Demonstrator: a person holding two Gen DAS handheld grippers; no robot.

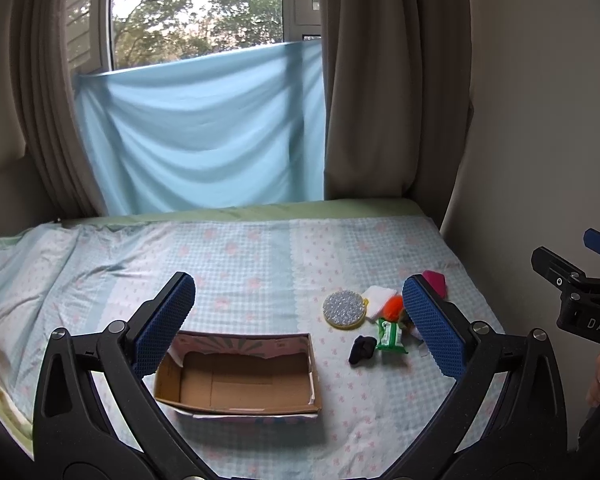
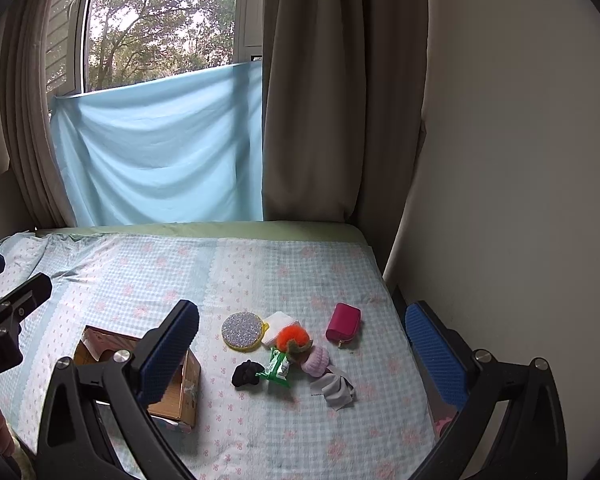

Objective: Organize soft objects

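Note:
An open cardboard box [image 1: 236, 345] lies empty on the bed, low and left of centre. Right of it is a cluster of soft items: a round glittery sponge [image 2: 243, 330], a white cloth [image 2: 282, 322], an orange fluffy ball [image 2: 294, 336], a green packet [image 2: 279, 368], a black sock [image 2: 247, 373], a pink knitted piece [image 2: 317, 360], a grey cloth [image 2: 336, 390] and a magenta pouch [image 2: 343, 325]. My left gripper [image 1: 300, 324] hangs open above the box with nothing in it. My right gripper [image 2: 300, 350] hangs open over the cluster, also with nothing in it.
The bed [image 2: 300, 272] has a checked sheet and runs to a window with brown curtains [image 2: 312, 100] and a hung blue cloth [image 2: 160, 148]. A wall [image 2: 520, 160] closes the right side. A person's hand [image 1: 598, 376] shows at the edge.

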